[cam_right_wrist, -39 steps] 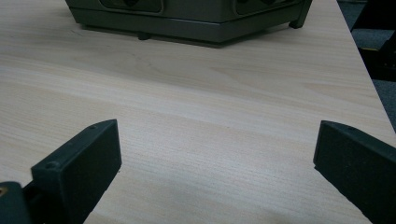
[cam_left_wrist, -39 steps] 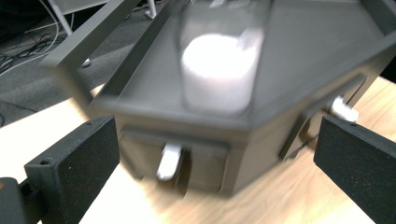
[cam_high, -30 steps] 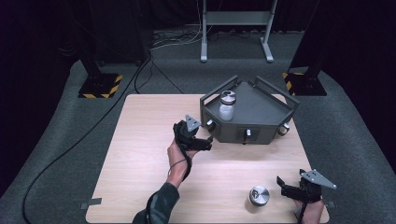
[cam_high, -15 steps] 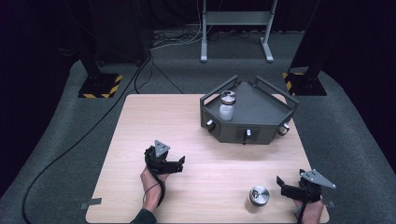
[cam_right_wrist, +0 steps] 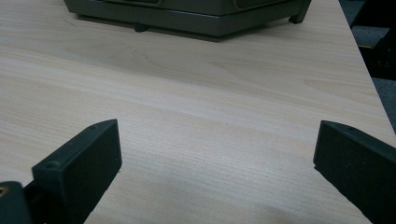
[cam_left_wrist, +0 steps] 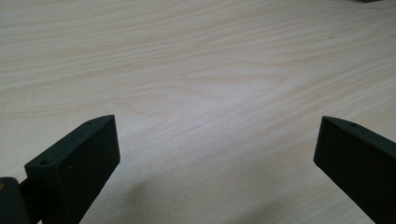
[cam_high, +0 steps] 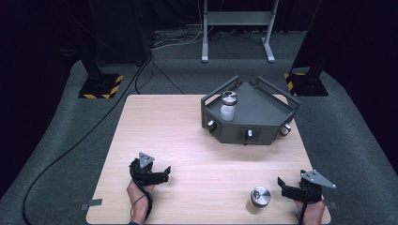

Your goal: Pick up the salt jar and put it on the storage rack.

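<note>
A dark grey tray-like box with knobs on its front stands at the table's back right; its base also appears in the right gripper view. A white jar with a metal lid stands upright in the box's left corner. A second metal-lidded jar stands on the table near the front right. My left gripper rests low at the front left, open, with bare wood between its jaws. To the right of the second jar, my right gripper is open and holds nothing.
The light wooden table has its right edge close to my right gripper. Dark carpet surrounds it, with a black cable at the left, stands with yellow-black bases, and a metal frame behind.
My left gripper has pulled back from beside the box to the table's front left, leaving the jar standing in the box. The right gripper has stayed put.
</note>
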### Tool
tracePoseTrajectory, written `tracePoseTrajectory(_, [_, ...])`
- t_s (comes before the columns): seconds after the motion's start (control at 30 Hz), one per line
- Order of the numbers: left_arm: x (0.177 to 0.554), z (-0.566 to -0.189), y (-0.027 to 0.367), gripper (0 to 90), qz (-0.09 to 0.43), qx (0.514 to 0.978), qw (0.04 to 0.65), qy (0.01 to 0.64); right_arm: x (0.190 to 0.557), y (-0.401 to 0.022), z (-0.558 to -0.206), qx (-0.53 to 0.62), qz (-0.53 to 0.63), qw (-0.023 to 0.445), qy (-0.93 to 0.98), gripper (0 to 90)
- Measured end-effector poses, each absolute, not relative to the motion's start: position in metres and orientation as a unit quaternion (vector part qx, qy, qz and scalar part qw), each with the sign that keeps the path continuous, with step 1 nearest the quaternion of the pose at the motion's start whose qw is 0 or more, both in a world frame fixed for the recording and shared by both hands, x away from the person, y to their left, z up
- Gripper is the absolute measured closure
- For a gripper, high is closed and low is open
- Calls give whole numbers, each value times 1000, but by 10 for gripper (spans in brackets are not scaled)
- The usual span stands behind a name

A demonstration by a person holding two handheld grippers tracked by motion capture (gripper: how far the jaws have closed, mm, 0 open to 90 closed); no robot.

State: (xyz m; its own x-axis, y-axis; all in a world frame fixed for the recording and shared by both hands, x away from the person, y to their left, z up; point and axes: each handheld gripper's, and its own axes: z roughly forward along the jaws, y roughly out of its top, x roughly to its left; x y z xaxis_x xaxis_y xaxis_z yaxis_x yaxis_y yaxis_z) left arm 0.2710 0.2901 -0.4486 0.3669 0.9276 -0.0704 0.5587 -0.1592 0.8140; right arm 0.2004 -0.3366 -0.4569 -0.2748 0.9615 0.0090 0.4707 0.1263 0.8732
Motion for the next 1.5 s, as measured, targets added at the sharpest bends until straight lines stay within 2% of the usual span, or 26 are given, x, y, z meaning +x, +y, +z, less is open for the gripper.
tracePoseTrajectory(0.47, [266,-448,297,2,218,728,386,523,201,-336,-457,522,406,301,687,0])
tracePoseTrajectory(0.67, [261,-451,302,2,219,711,400,535,200,-337,-457,523,407,303,685,1])
tracePoseTrajectory(0.97, [267,-446,290,2,222,734,369,525,199,-337,-458,524,409,303,683,1])
tracePoseTrajectory(1.5, [265,-448,298,2,214,727,390,524,198,-334,-458,521,406,310,684,1])
